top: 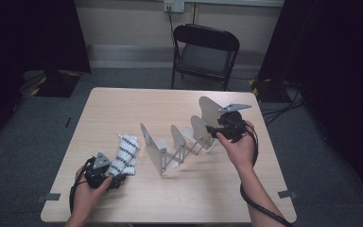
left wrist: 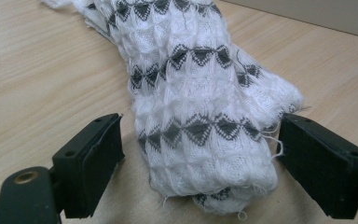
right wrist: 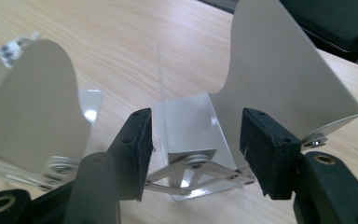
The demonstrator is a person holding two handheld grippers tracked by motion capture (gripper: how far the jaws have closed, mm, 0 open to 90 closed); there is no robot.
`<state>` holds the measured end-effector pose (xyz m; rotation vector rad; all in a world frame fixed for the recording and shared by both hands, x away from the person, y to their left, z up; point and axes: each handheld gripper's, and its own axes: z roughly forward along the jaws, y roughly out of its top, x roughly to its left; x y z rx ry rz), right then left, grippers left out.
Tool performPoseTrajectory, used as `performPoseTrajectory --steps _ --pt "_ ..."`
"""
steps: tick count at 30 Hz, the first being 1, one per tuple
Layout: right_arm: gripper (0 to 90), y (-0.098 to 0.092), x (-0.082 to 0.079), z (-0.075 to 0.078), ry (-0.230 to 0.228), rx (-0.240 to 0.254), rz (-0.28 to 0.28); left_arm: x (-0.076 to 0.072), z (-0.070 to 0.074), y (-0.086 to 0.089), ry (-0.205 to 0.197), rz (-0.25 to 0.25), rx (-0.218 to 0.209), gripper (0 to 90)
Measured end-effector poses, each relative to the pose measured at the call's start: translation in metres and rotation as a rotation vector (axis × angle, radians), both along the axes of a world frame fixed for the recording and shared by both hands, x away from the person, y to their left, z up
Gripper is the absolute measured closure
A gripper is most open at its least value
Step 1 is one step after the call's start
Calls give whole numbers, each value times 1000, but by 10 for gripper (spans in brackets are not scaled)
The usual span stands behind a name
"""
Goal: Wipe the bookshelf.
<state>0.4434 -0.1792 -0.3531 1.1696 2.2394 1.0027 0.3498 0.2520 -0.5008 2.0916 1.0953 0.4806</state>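
A: Left claw (left wrist: 200, 154) first. We read the jaws as spread, one on each side of the rolled cloth (left wrist: 200, 116); the left pad stands off it, the right pad is right at the fringe, no squeeze we can see.

B: Agreed, not pinched. Right claw (right wrist: 196, 156)?

A: Jaws apart around the end of the folding metal rack (right wrist: 279, 70), astride the base piece and the scissor links. Nothing clamped, gaps on both sides.

B: So where do we put progress?

A: Early to middle, by our judgement. The rack (top: 189, 137) looks stretched out across the middle of the surface (top: 123, 101), dividers upright. The cloth (top: 125, 155) lies flat on the surface, just left of the rack, none of it in a slot.

B: Left to do, then: close on the cloth, lift it, stand it between two dividers while the right claw steadies the rack end.

A: That's our guess. Cloth look: white knit, rows of dark grey diamonds, folded into a thick bundle, frayed threads at the near end. Soft, should compress when gripped.
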Motion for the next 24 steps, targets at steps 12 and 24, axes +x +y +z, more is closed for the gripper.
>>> performPoseTrajectory --steps 12,24 --pt "426 31 -14 9 -12 23 57 0 0 0 0 0 -1 141" --pt "421 68 -15 12 -12 16 120 0 0 0 0 0 1 141"
